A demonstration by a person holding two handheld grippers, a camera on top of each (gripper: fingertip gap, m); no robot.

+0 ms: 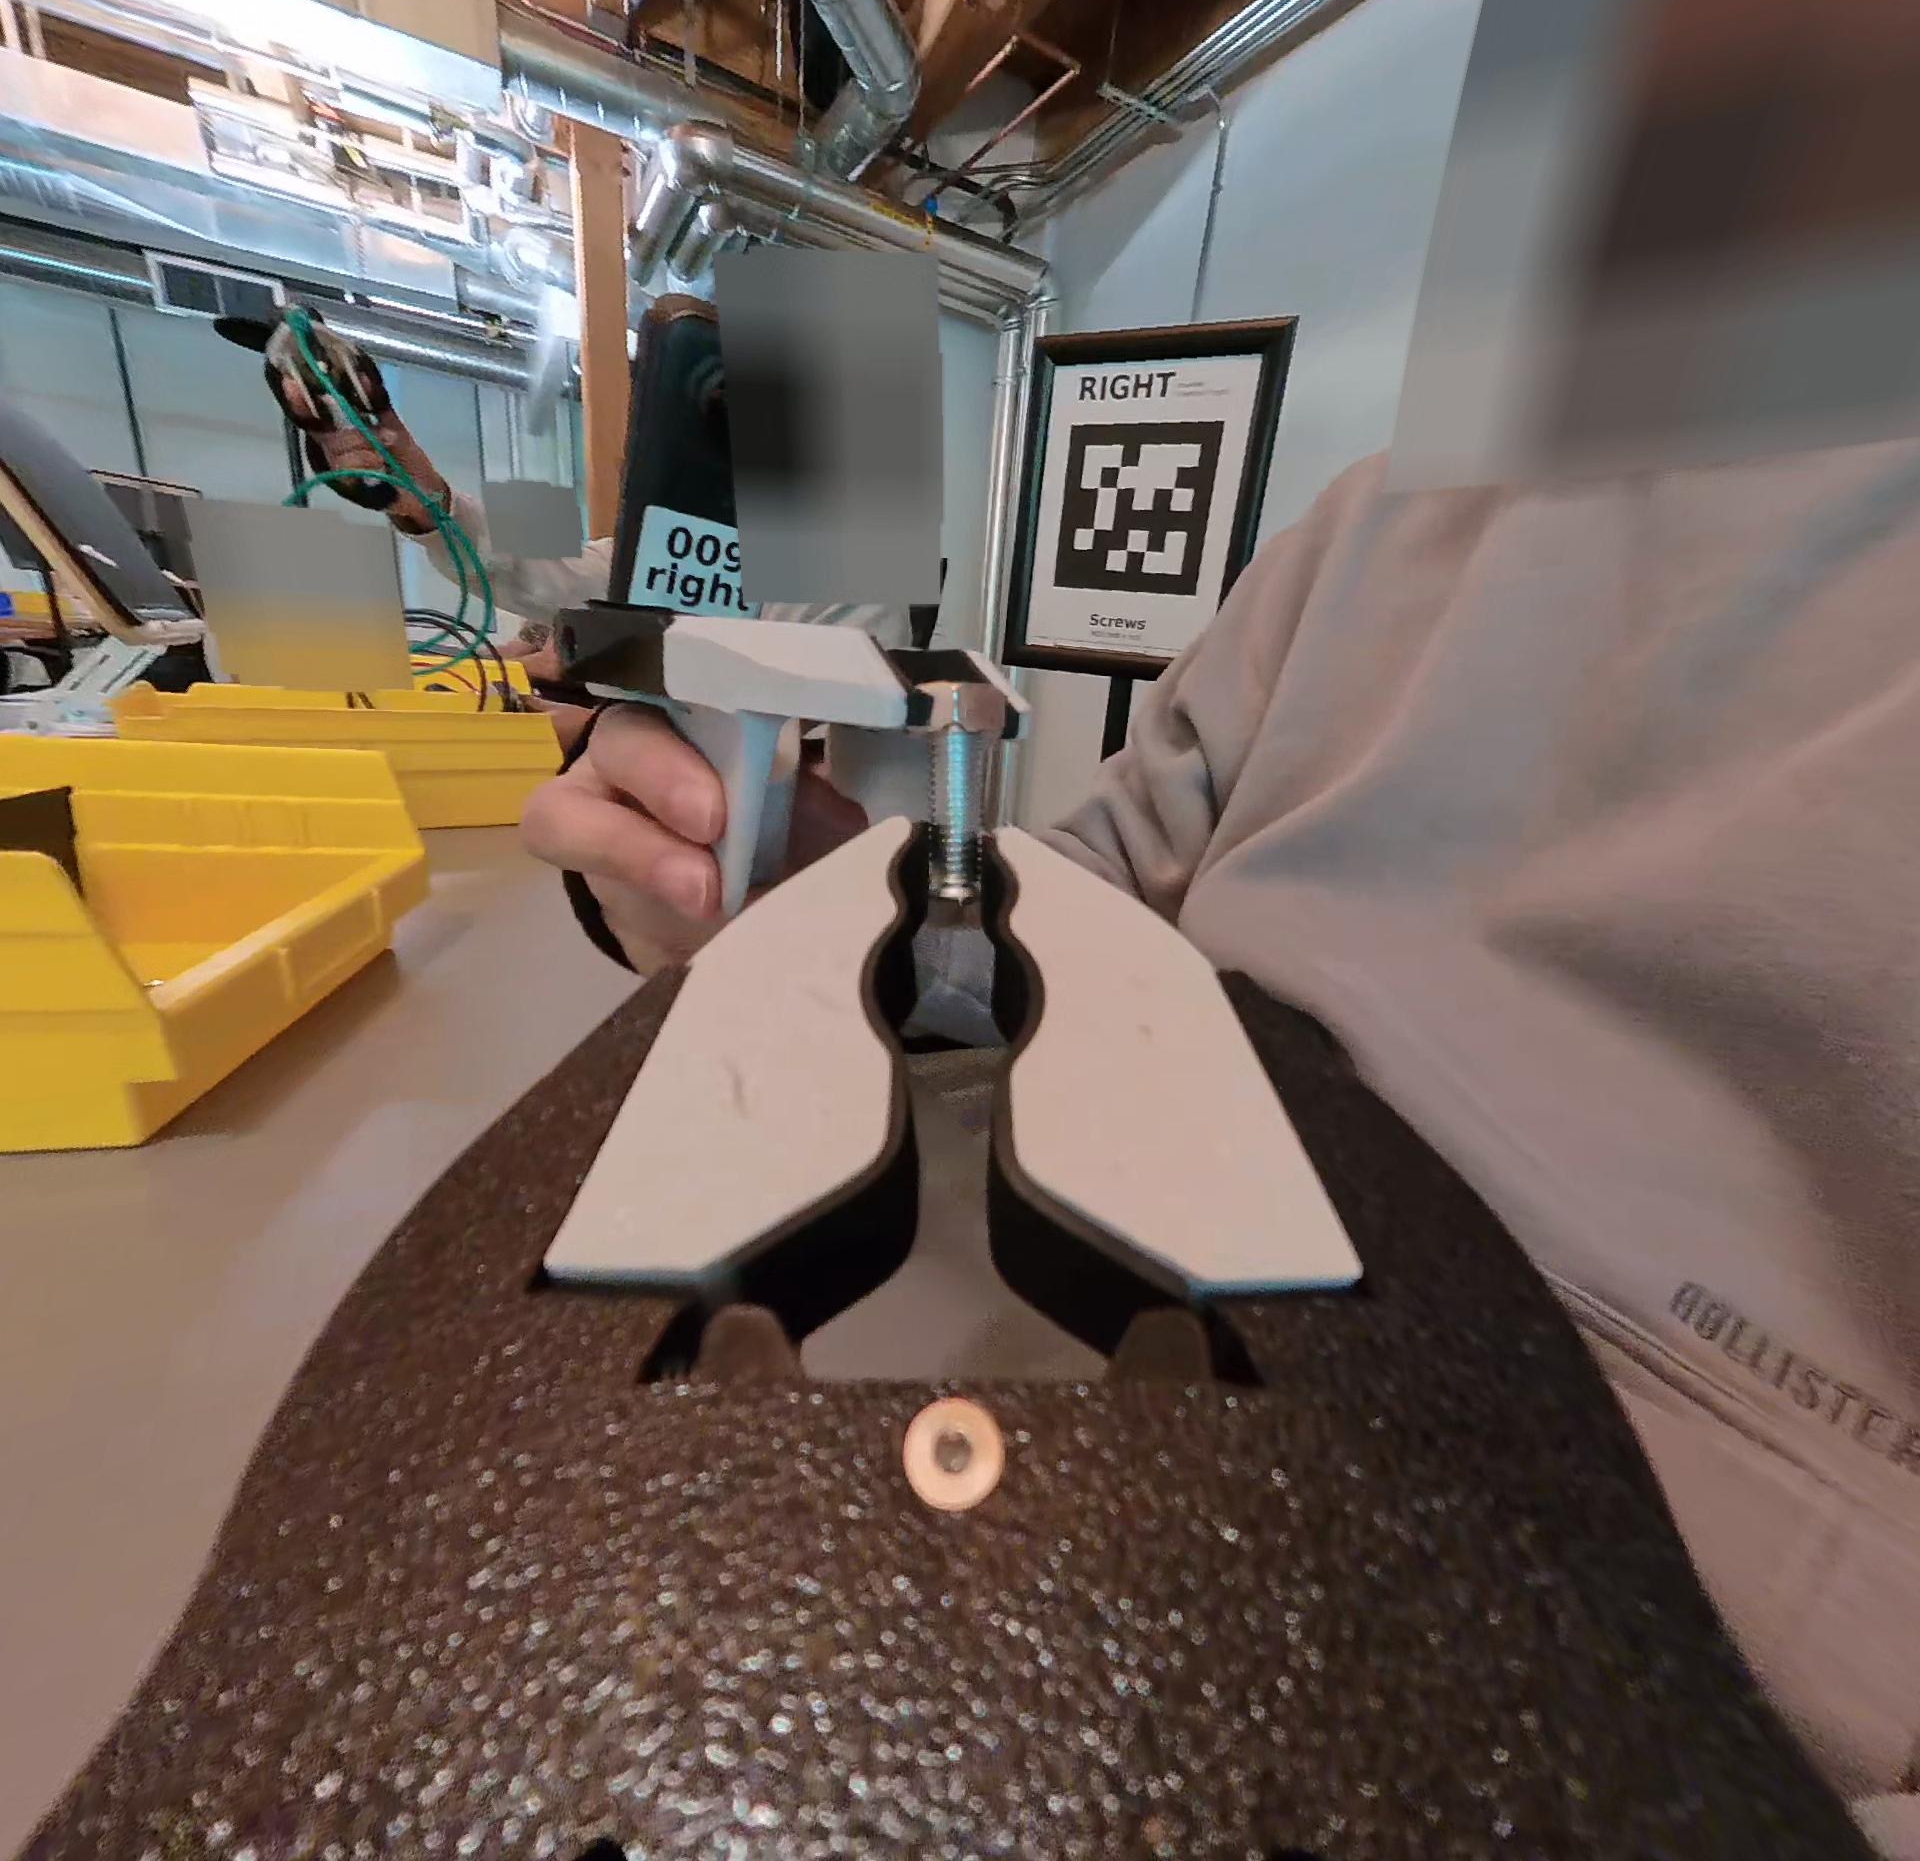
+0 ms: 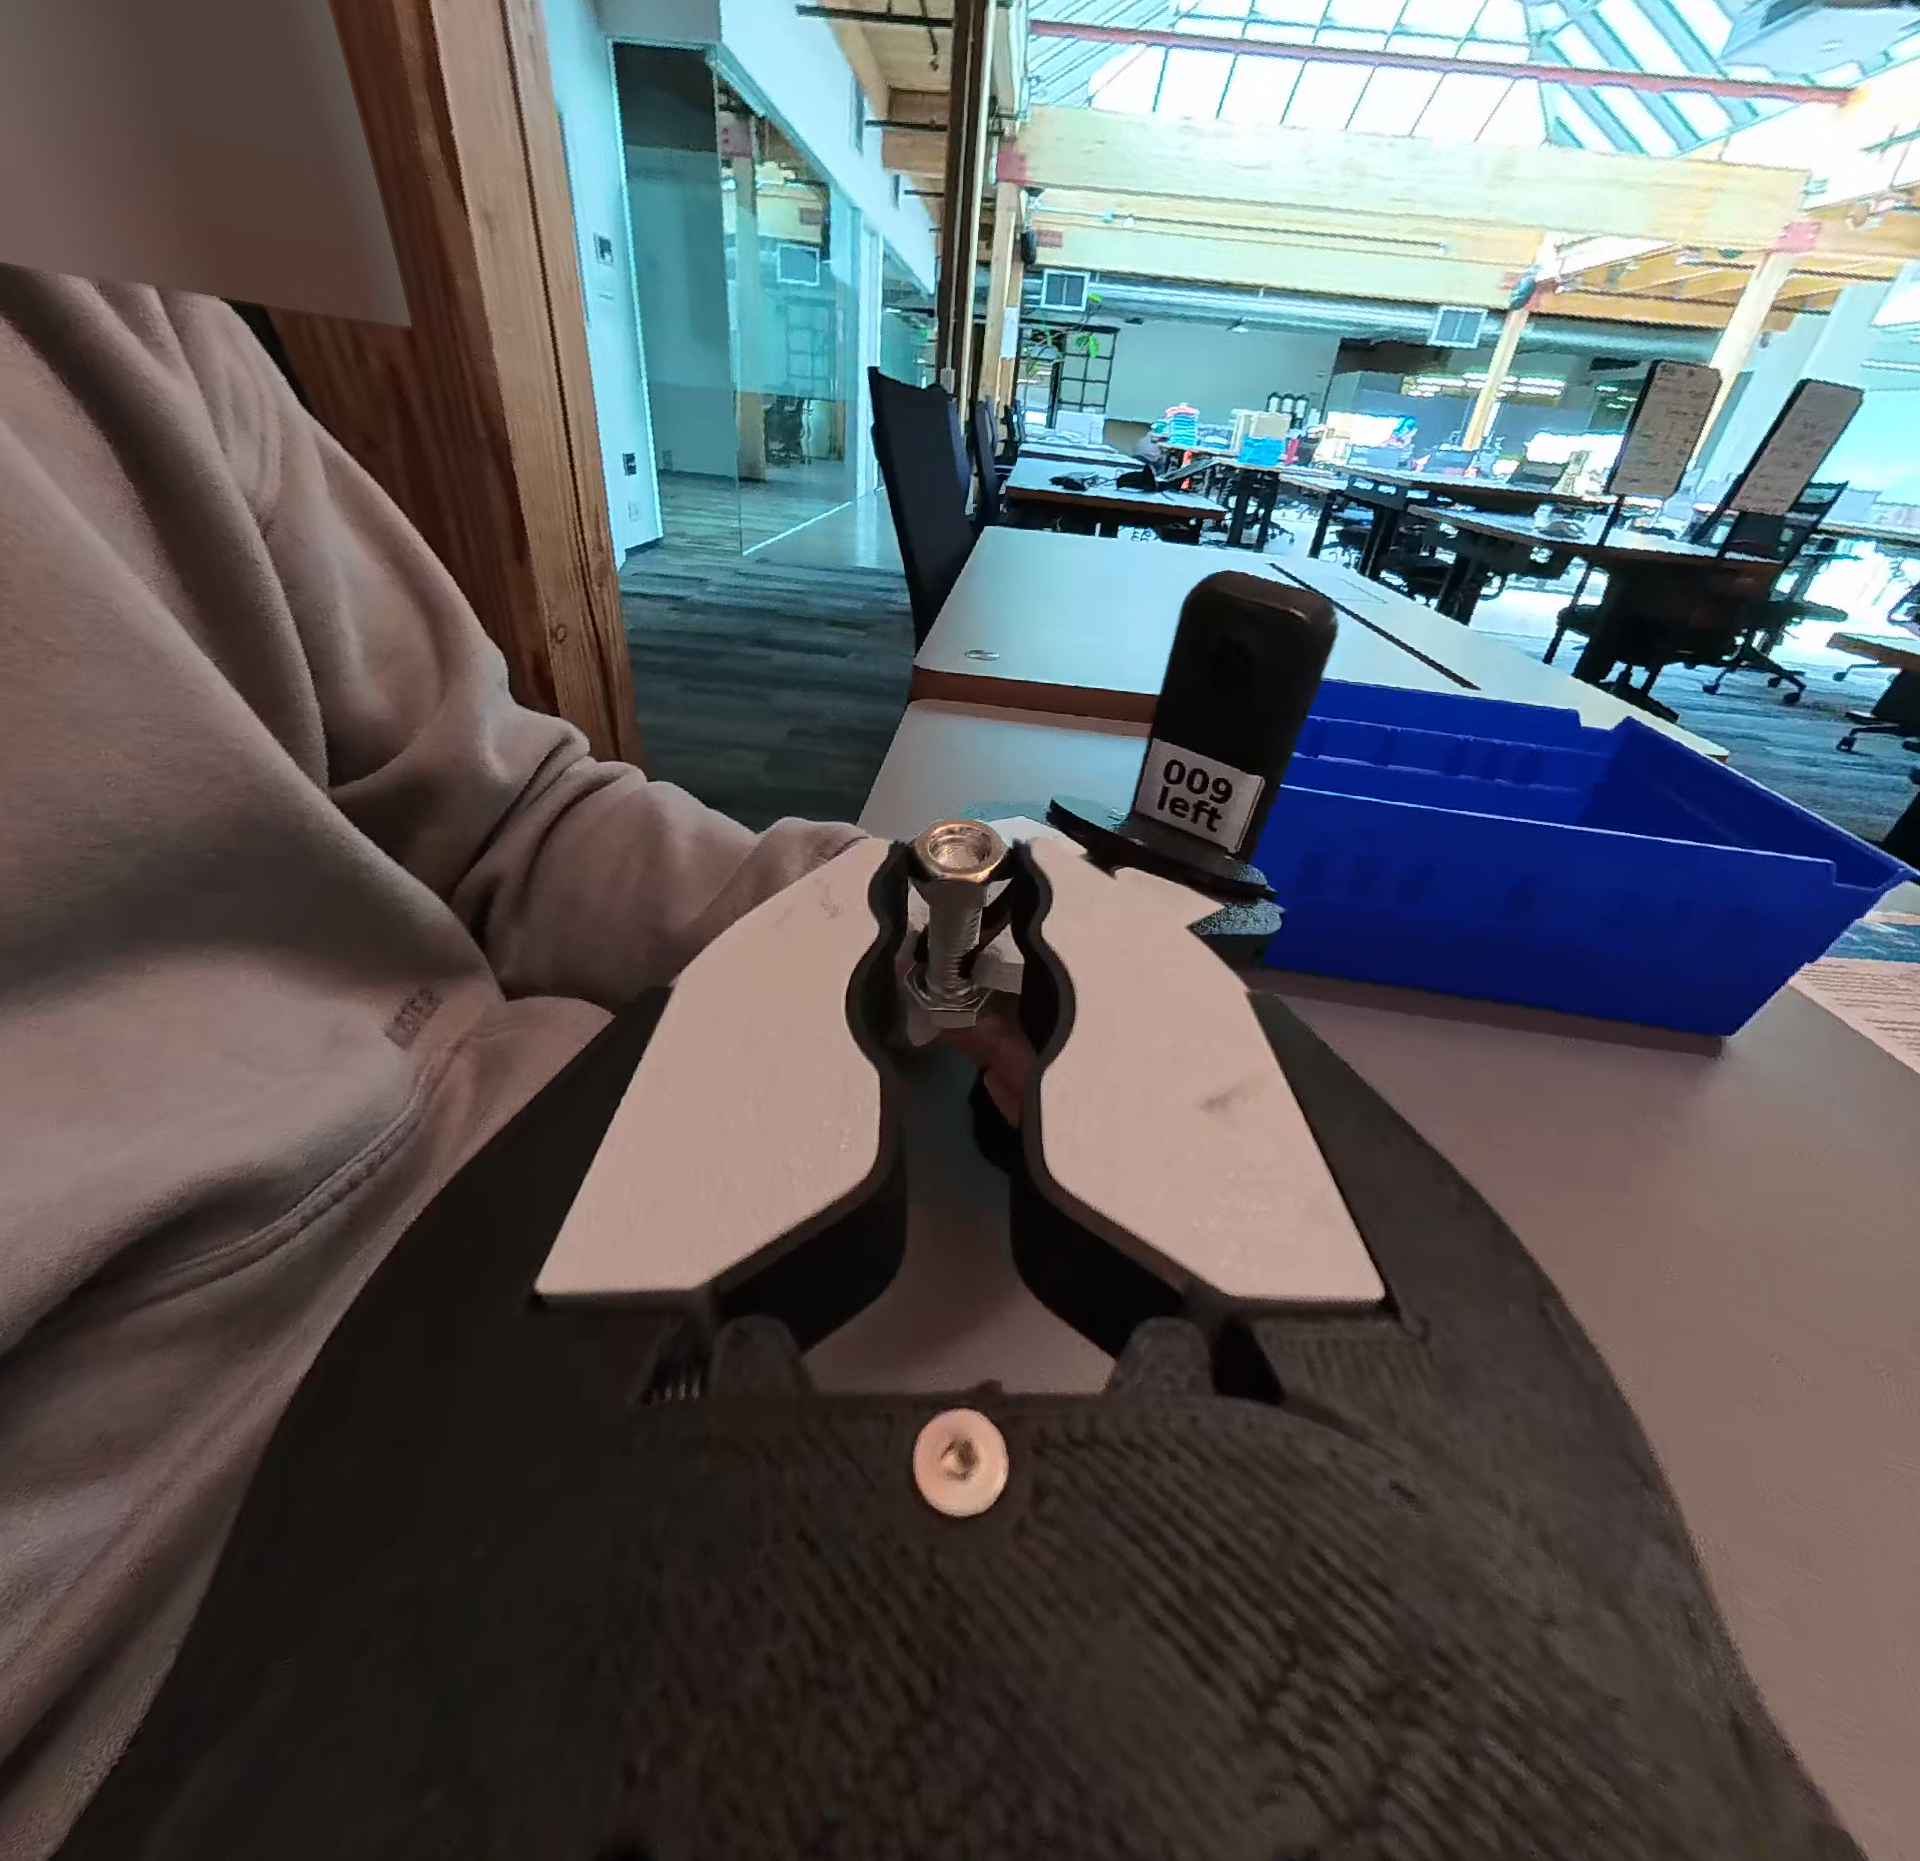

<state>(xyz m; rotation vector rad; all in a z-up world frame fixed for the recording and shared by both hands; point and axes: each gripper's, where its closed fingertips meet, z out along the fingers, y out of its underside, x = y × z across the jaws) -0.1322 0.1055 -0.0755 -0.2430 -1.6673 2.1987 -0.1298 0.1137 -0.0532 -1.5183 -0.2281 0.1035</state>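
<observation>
The right gripper (image 2: 956,866) is closed narrow on the hexagonal head of a silver steel bolt (image 2: 951,938); both fingertips press on the flats of the head. In the left wrist view the same gripper (image 1: 961,710) lies flat and the bolt (image 1: 958,803) hangs down from it, long axis vertical, head up, threaded shank down. A hand (image 1: 634,835) grips the white handle below it.

The left gripper (image 1: 951,876) is also narrow, its white fingers (image 1: 800,990) with wavy black inner edges standing around the lower end of the shank. From the right wrist view a hex nut (image 2: 940,996) sits on the thread low on the bolt, at the level of the left gripper. Whether the pads clamp the nut or the thread itself is hard to make out, because the fingers of both grippers hide that place. The tip of the bolt is in shadow.

Both gripper bodies are black, rough, grainy plastic with one pale screw in the middle. A beige fleece sleeve (image 2: 260,772) fills one side of each view and is cut off by the edge. On the pale smooth worktop (image 1: 260,1292) stand yellow plastic bins (image 1: 208,928) to one side and a blue plastic bin (image 2: 1558,876) to the other. A black-framed sign with a square marker (image 1: 1138,492) stands behind.
</observation>
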